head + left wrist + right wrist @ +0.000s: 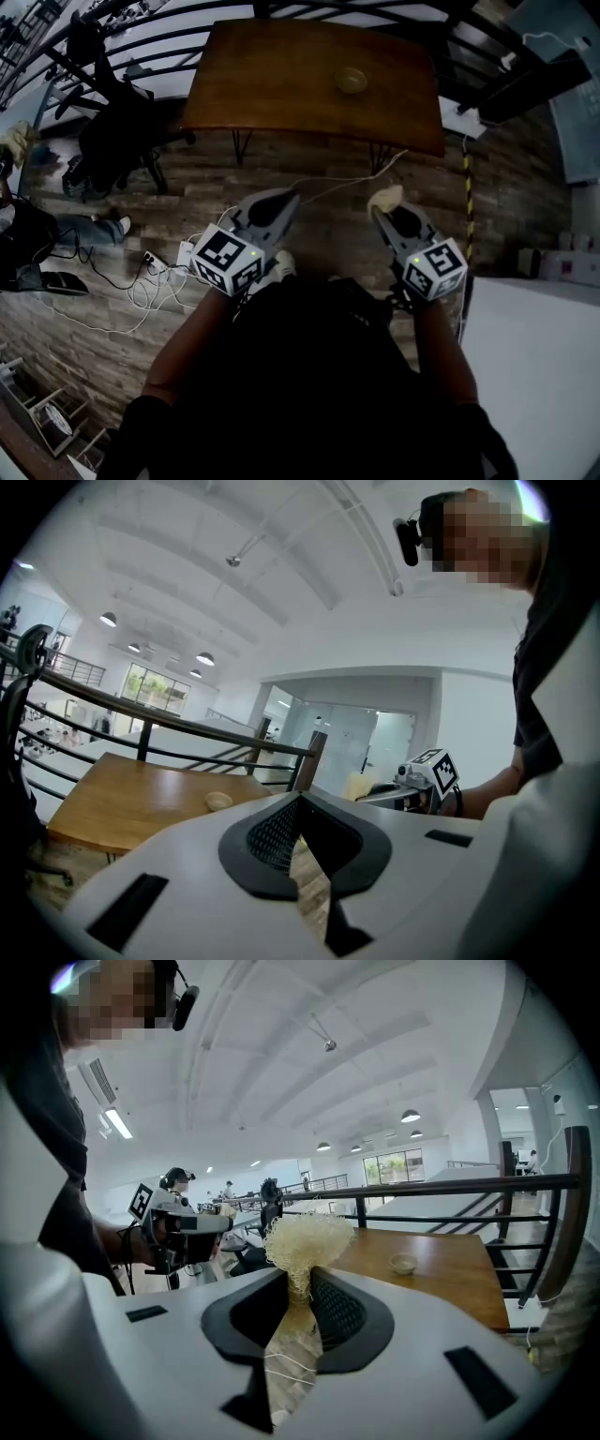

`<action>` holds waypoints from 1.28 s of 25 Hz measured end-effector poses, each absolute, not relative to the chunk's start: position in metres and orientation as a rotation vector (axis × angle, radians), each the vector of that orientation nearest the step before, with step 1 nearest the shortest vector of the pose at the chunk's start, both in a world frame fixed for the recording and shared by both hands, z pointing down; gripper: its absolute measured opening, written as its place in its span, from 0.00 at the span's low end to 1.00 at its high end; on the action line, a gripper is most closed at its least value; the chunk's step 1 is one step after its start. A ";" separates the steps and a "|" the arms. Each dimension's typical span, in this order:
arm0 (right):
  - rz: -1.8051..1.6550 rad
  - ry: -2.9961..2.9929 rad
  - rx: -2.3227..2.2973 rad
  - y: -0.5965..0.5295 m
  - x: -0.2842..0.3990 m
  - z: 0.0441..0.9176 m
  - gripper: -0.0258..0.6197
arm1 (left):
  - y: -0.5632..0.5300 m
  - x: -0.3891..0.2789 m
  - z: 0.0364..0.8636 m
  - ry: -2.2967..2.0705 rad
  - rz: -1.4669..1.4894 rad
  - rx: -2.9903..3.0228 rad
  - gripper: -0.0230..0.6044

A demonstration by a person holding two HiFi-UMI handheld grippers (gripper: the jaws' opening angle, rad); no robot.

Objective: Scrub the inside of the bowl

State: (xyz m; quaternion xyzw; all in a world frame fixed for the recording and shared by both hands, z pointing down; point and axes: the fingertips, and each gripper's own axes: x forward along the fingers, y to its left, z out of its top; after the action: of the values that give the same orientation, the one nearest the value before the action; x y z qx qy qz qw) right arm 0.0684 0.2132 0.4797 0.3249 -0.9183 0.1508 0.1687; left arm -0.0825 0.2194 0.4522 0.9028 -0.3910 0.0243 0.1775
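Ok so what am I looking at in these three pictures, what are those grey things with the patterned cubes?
A person holds a gripper in each hand; the cubes belong to them. One picture comes from a camera on the person's head, looking down. The other two come from cameras riding on each gripper, looking along its jaws. The left gripper is shut and empty. The right gripper is shut on a pale stringy scrubber. Ahead stands a wooden table with a small bowl on it.

Wooden table, plank floor
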 end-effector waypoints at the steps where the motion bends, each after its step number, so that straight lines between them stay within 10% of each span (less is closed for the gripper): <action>1: 0.426 -2.609 0.916 0.216 0.074 0.482 0.16 | 0.222 -0.077 0.454 -1.114 0.077 2.553 0.03; 32: 0.450 -2.673 0.684 0.319 0.220 0.500 0.16 | 0.339 0.084 0.473 -1.248 0.127 2.442 0.03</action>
State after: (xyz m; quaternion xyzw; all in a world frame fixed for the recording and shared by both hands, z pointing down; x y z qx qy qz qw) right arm 0.2205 0.3191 0.4996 0.2409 -0.9419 0.1585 0.1721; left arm 0.0842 0.3387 0.4728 0.8720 -0.4458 0.0453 0.1969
